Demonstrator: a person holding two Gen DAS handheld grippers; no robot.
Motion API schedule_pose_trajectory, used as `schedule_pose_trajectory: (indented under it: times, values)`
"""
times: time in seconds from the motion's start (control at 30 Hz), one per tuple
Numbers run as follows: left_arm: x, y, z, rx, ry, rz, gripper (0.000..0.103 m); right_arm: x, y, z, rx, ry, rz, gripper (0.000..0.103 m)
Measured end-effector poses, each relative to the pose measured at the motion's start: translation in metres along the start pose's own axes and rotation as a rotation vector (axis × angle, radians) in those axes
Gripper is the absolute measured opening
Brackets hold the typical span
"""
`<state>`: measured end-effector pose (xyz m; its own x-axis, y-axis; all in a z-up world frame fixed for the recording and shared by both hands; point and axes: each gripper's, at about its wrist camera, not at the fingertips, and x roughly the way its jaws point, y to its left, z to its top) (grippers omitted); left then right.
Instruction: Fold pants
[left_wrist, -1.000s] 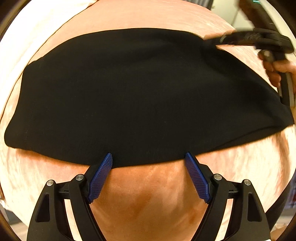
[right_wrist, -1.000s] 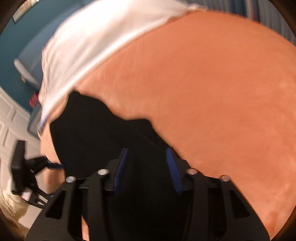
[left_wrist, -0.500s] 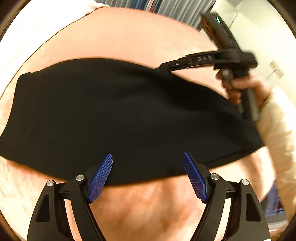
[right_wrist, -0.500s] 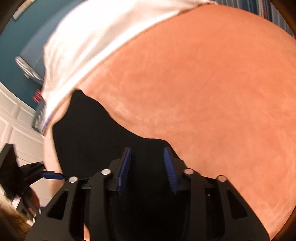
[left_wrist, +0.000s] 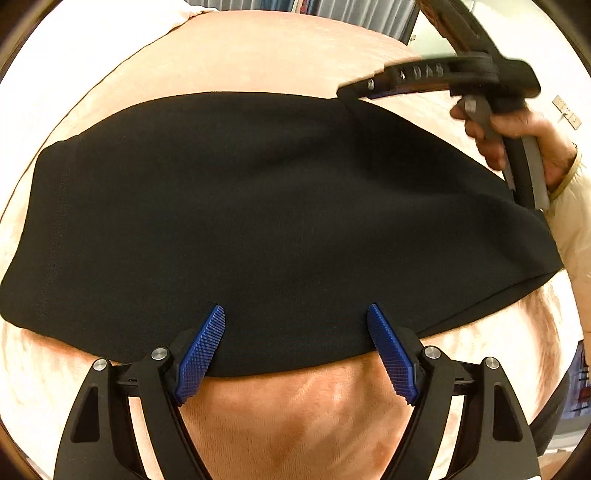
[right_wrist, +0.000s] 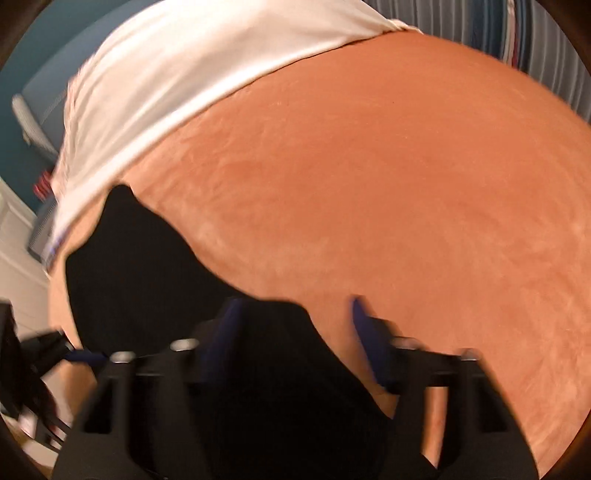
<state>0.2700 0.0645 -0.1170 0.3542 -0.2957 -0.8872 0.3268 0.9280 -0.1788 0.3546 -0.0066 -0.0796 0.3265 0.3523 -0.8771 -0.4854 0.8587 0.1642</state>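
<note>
Black knit pants (left_wrist: 258, 221) flat, smooth, on orange plush cover (right_wrist: 406, 184). Left gripper (left_wrist: 295, 317) jaws wide, empty. Right gripper (right_wrist: 291, 310) jaws opening, cloth edge between, unpinched.

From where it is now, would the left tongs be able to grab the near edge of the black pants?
Probably yes: the left tongs stand open right over the pants' near edge, with nothing between.

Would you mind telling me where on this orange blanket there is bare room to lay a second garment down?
The widest free patch is the orange blanket between the black pants and the white sheet. A narrower strip lies bare in front of the pants' near edge. It is crowded where the pants lie and both tongs work.
</note>
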Motion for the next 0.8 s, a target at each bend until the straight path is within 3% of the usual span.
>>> schedule_pose_trajectory:
  times: [0.03,0.07,0.1,0.17,0.2,0.23,0.33,0.4,0.47,0.5,0.53,0.63,0.7,0.73,0.8]
  values:
    - [0.001,0.001,0.003,0.005,-0.002,0.01,0.077,0.006,0.0,0.0,0.001,0.019,0.005,0.061]
    - [-0.002,0.003,0.0,0.003,-0.003,0.014,0.077,0.015,0.0,0.001,0.003,0.044,0.033,0.031]
    - [-0.001,0.006,0.002,-0.007,-0.004,0.012,0.077,0.019,-0.002,0.006,-0.007,0.059,0.031,0.021]
    - [-0.001,0.014,0.005,-0.022,-0.005,-0.005,0.078,0.017,-0.004,0.01,-0.026,0.007,-0.024,0.012]
    - [-0.004,0.012,-0.006,-0.028,-0.005,-0.016,0.078,0.018,-0.021,0.014,0.055,-0.013,-0.02,0.011]
    - [-0.019,-0.013,-0.046,-0.03,-0.01,-0.024,0.078,0.021,-0.033,0.014,0.113,-0.028,0.009,0.012]
    - [-0.029,0.001,-0.048,-0.053,-0.014,-0.045,0.078,0.005,-0.035,0.008,0.129,-0.051,0.016,0.026]
    - [-0.042,-0.005,-0.049,-0.086,-0.039,-0.051,0.078,-0.047,-0.03,-0.016,0.094,-0.187,-0.032,0.039]
    - [-0.067,0.013,-0.043,-0.098,-0.128,0.001,0.078,-0.101,-0.033,-0.066,0.072,-0.299,-0.122,0.048]
    - [-0.08,0.025,-0.041,-0.108,-0.158,0.041,0.081,-0.118,-0.035,-0.088,0.078,-0.31,-0.13,0.048]
    - [-0.085,0.041,-0.035,-0.141,-0.172,0.098,0.087,-0.132,-0.038,-0.113,0.081,-0.315,-0.134,0.048]
    - [-0.071,0.096,-0.024,-0.26,-0.125,0.218,0.087,-0.166,-0.027,-0.209,0.001,-0.256,-0.201,0.048]
    - [-0.047,0.124,-0.029,-0.32,-0.056,0.27,0.084,-0.168,-0.018,-0.245,-0.031,-0.188,-0.21,0.048]
    - [-0.037,0.137,-0.032,-0.342,-0.035,0.241,0.084,-0.165,-0.01,-0.258,-0.05,-0.16,-0.212,0.047]
    - [-0.037,0.137,-0.029,-0.287,-0.054,0.293,0.087,-0.147,0.008,-0.26,-0.055,-0.142,-0.213,0.046]
